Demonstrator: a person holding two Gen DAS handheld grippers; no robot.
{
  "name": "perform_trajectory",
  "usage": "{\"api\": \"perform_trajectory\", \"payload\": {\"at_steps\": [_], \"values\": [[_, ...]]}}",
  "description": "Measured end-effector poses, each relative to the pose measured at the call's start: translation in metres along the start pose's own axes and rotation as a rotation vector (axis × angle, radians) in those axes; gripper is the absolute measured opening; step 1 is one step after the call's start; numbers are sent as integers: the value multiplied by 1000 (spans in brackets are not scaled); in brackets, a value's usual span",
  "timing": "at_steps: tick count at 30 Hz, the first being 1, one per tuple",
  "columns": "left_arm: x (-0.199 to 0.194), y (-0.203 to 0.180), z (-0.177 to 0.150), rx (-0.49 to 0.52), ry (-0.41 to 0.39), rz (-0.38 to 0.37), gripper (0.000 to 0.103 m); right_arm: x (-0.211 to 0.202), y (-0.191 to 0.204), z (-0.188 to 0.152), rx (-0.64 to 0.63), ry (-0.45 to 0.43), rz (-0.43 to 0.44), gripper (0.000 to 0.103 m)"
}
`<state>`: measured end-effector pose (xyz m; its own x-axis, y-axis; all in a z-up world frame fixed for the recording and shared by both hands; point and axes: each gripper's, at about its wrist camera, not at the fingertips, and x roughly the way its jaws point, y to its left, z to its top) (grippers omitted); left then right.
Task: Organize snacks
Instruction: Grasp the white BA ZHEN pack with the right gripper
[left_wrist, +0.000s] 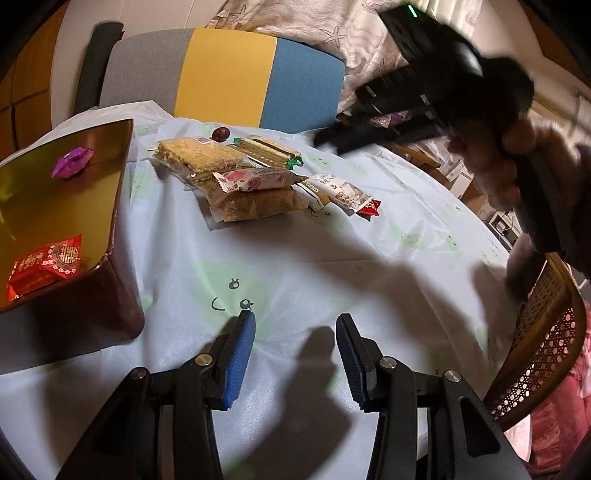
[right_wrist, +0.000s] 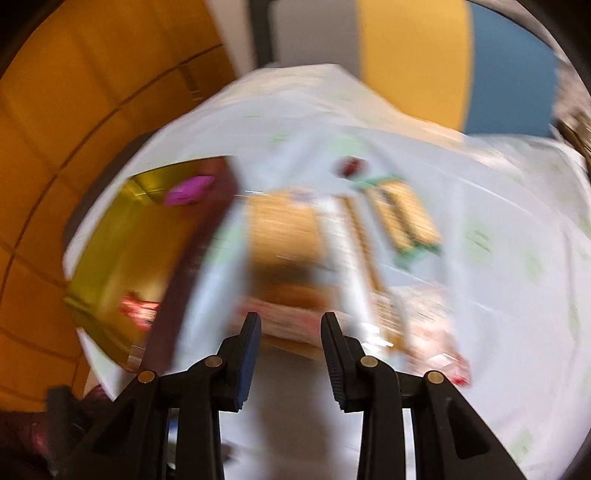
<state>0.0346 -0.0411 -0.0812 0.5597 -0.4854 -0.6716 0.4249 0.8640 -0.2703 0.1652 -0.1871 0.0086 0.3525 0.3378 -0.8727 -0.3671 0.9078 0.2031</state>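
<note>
Right gripper (right_wrist: 291, 321) open and empty above the snack pile (left_wrist: 243, 181); left gripper (left_wrist: 295, 325) open, idle. Tin (left_wrist: 110, 206) holds 2 candies. Blurry, probably descending: square up on 1 packet first.

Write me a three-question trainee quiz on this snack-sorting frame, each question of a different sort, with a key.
1. True or false: the left gripper is shut on a snack.
2. Multiple choice: which wrapped snacks lie inside the gold-lined tin? A) a purple candy and a red packet; B) two green-ended bars; C) one floral packet.
3. Fill in: the floral-print packet lies on top of a ____ in clear wrap.

Key
1. False: its fingers stand apart over bare tablecloth, holding nothing.
2. A.
3. Crumbly brown cake. The right gripper, also open and empty, points at that pile; its view is motion-blurred.
</note>
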Motion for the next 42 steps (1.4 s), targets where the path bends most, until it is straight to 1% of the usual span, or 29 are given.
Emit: {"api": "perform_trajectory", "payload": {"at_steps": [2,5,6,9,13,17,19,20,21,23,25,26,27,30,33,37,39,42], "values": [[1,-2,0,5,1,8,47,-4,-30,-9,63,4,-64,34],[1,-3,0,11,2,16,47,-5,-59,-20,110,12,-154,34],[1,-3,0,13,3,19,47,-4,-67,-23,124,18,-171,37],[1,-4,0,19,4,25,47,2,-81,-26,138,34,-208,40],[2,-4,0,26,7,30,47,14,-86,-24,122,53,-216,42],[1,-4,0,26,10,31,47,27,-73,-14,46,74,-213,44],[2,-5,0,30,10,33,47,35,-66,-10,-7,102,-217,51],[2,-5,0,33,10,35,47,37,-62,-10,-30,114,-224,57],[2,-6,0,36,10,36,47,41,-60,-10,-52,128,-232,58],[2,-7,-1,40,10,39,47,48,-57,-10,-85,152,-251,58],[1,-8,-1,44,11,41,47,53,-55,-9,-113,153,-276,58],[1,-8,-1,45,12,40,47,55,-56,-9,-111,160,-271,52],[1,-7,-1,44,12,38,47,56,-56,-10,-107,163,-256,40],[1,-7,-1,44,11,40,47,54,-57,-17,-121,175,-270,40],[2,-9,-1,52,11,48,47,48,-64,-31,-107,180,-264,40],[2,-10,1,54,23,54,47,40,-71,-46,-71,163,-255,40],[3,-12,4,54,42,65,48,39,-75,-49,-51,149,-248,40],[4,-16,15,24,99,85,51,38,-80,-54,-37,138,-243,41]]}}
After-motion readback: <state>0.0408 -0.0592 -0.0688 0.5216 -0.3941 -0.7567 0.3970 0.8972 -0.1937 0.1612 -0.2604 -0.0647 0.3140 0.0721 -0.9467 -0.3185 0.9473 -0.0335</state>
